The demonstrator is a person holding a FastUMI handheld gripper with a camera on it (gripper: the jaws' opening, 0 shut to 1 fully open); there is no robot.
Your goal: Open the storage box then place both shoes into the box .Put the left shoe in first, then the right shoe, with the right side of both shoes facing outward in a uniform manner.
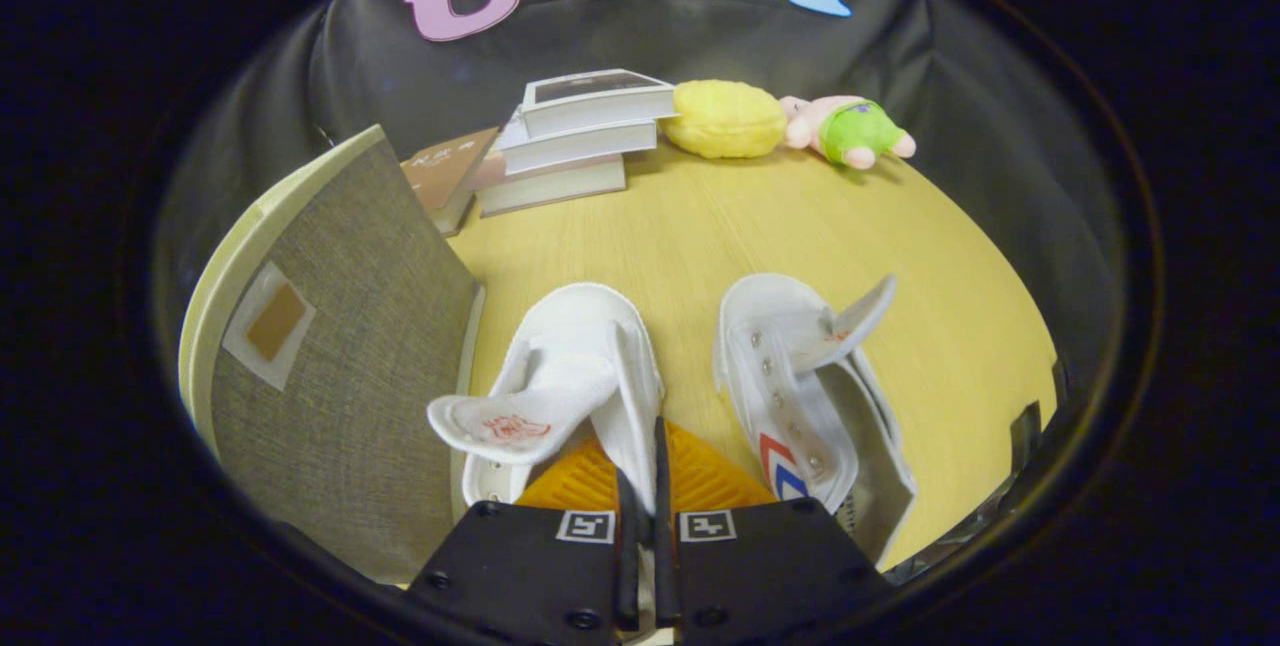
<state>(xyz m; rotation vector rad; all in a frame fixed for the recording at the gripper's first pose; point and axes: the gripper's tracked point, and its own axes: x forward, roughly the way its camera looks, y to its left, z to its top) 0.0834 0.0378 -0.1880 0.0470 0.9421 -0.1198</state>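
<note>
White canvas collar of the left shoe [575,366] sits clenched in the nearly closed claw [646,471].

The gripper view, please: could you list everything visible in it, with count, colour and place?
Shoes: two, white; one pinched at its side wall between the fingers, the other to its right on the table.
Storage box: one, grey fabric, left of the shoes.
Books: a stack, pale covers, far side of the table.
Plush toys: two, one yellow, one pink and green, beside the books.
Table: one, light wood.
Gripper: one, shut on the near shoe.
</note>
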